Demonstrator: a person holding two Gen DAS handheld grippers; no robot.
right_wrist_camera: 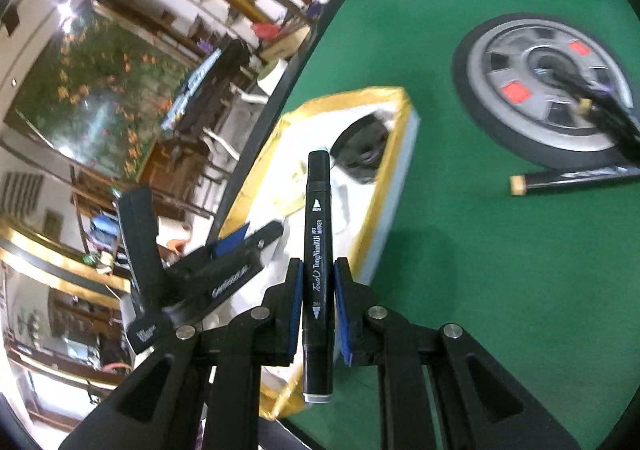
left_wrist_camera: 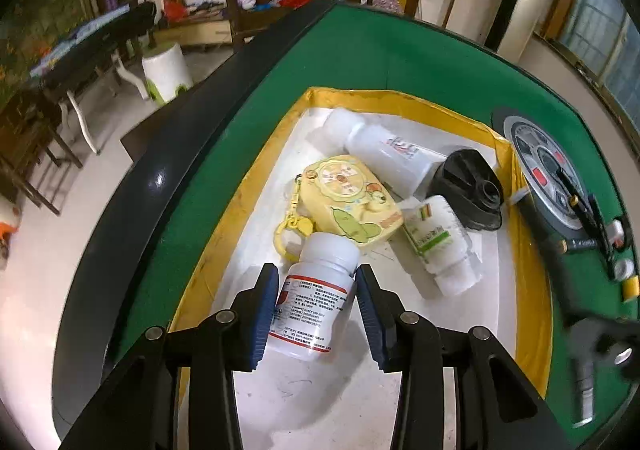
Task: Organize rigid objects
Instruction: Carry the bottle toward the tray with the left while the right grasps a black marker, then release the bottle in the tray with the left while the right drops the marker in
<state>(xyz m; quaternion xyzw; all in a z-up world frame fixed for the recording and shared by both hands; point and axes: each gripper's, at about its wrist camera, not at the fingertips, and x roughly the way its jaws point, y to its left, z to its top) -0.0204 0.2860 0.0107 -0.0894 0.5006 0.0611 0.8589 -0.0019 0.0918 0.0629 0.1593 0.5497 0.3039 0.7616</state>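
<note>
Left gripper [left_wrist_camera: 317, 298] fingers open, straddling a white plastic pill bottle with red-printed label [left_wrist_camera: 316, 298] lying in the yellow-rimmed white tray [left_wrist_camera: 256, 186] on the green felt table [left_wrist_camera: 384, 50]; pad contact unclear. Right gripper [right_wrist_camera: 317, 306] fingers clamped on a black double-ended art marker [right_wrist_camera: 318, 270], held over the tray's edge.

Three white bottles [left_wrist_camera: 316, 292], one yellow toy camera [left_wrist_camera: 352, 202] and one black cap [left_wrist_camera: 470, 190] in one yellow-rimmed tray [left_wrist_camera: 528, 314]; two black markers [right_wrist_camera: 318, 274] visible (one held).
</note>
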